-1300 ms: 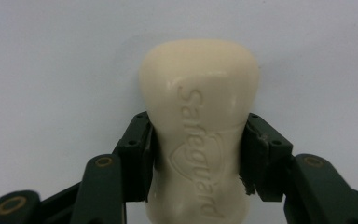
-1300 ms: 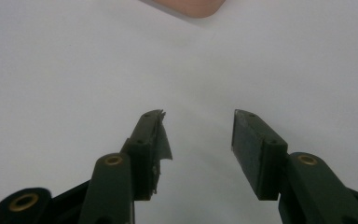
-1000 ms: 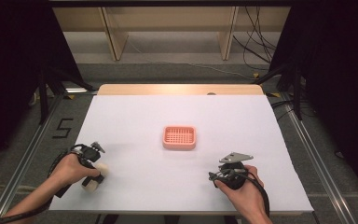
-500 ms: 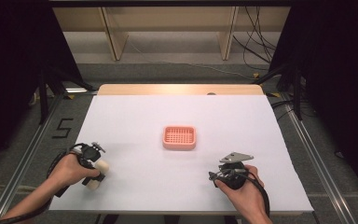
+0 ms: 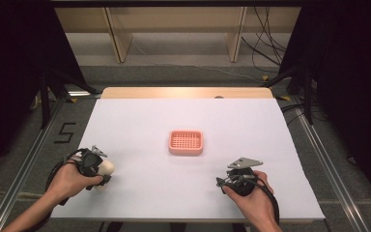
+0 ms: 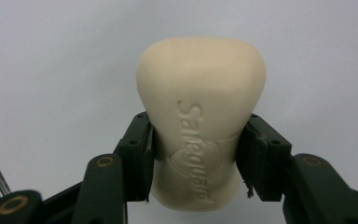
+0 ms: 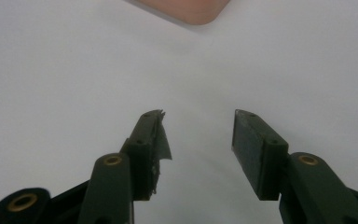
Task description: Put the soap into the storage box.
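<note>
A cream soap bar (image 6: 200, 107) stamped "Safeguard" sits between the black jaws of my left gripper (image 6: 198, 123), and the pads press on both of its sides. From the high view, that left gripper (image 5: 102, 170) is near the table's front left with the soap bar (image 5: 108, 166) sticking out toward the middle. A pink slotted soap dish (image 5: 186, 142) lies at the table's centre. My right gripper (image 5: 223, 181) rests at the front right. Its jaws (image 7: 198, 114) stand open over bare white table, with the pink dish's corner (image 7: 186, 9) ahead.
The white table top (image 5: 140, 121) has a wooden strip along its far edge (image 5: 183, 93). Shelf legs and cables stand on the floor beyond it. Metal rails run along both sides of the table.
The soap bar in my left gripper has shifted a little away from the front edge and toward the middle. The right hand has kept still.
</note>
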A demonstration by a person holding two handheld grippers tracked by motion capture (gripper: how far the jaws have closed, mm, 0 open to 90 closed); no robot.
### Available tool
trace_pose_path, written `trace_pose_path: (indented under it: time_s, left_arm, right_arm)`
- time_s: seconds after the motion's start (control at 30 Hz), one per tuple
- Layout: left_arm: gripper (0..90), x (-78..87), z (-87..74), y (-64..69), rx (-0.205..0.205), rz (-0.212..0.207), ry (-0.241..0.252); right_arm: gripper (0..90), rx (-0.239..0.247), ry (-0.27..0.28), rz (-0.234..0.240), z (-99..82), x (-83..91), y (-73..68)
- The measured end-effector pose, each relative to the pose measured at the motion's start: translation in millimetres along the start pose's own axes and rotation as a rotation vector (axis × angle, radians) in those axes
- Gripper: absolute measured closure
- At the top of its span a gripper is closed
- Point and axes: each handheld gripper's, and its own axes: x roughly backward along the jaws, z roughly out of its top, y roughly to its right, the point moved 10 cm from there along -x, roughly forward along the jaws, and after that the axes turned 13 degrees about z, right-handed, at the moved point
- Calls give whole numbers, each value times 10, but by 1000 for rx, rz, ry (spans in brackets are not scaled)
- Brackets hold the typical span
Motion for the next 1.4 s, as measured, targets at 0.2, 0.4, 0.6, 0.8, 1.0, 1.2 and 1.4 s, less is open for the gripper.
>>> trace_pose_path:
  time_s: [0.2, 0.4, 0.6, 0.8, 1.0, 1.2, 1.4]
  left_arm:
    - [495, 25, 76, 62, -5, 1, 91]
    - [495, 57, 136, 89, -16, -3, 129]
    - [495, 80, 208, 92, -21, 6, 169]
    - [495, 83, 286, 119, -29, -1, 207]
    - [495, 86, 385, 149, -31, -5, 225]
    - [495, 77, 471, 174, -50, -7, 246]
    - [495, 72, 542, 187, -57, -2, 256]
  right_arm:
    - [533, 4, 4, -1, 5, 0, 1]
    - [534, 9, 12, -5, 17, 7, 4]
    - [534, 6, 20, -5, 24, 14, 2]
    - [533, 3, 23, -7, 29, 23, -1]
    - [533, 8, 29, -14, 21, 36, 12]
    - [534, -1, 35, -22, 3, 74, 25]
    - [534, -9, 46, -33, -23, 123, 39]
